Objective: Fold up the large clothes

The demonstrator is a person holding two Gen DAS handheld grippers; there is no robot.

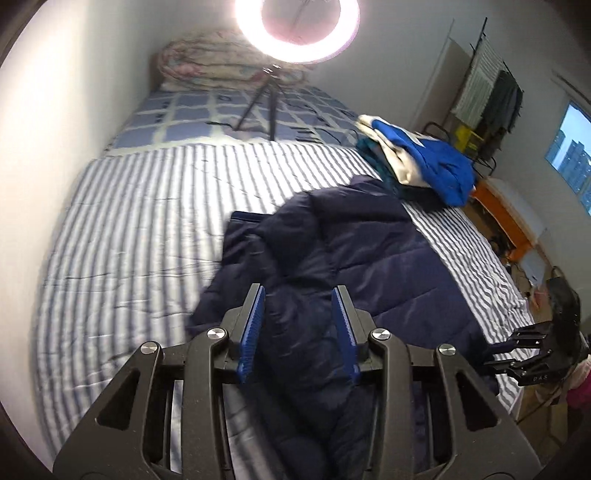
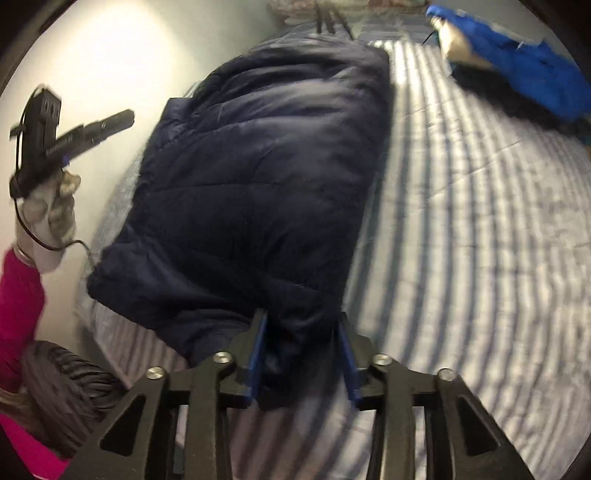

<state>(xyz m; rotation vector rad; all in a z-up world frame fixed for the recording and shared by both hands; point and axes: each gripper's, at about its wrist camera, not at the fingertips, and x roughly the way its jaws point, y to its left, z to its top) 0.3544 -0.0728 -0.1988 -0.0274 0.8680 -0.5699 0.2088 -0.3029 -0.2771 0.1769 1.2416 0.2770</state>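
Dark navy quilted puffer jacket (image 1: 332,258) lies folded on the blue-and-white striped bed (image 1: 129,221). Left claw (image 1: 298,325) hangs part-open above its near end, gripping nothing. Right claw (image 2: 301,354) is part-open too, jacket's near edge between its pads; contact unclear.

A ring light (image 1: 297,27) glared white at the top. Motion blur smeared the bedding (image 2: 480,229). Fisheye edges curved and darkened.

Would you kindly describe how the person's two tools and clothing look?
Both the left tool and right tool have black metal frames with silver bolts and ribbed blue pads. A light glove, a pink sleeve and a thin black cable show.
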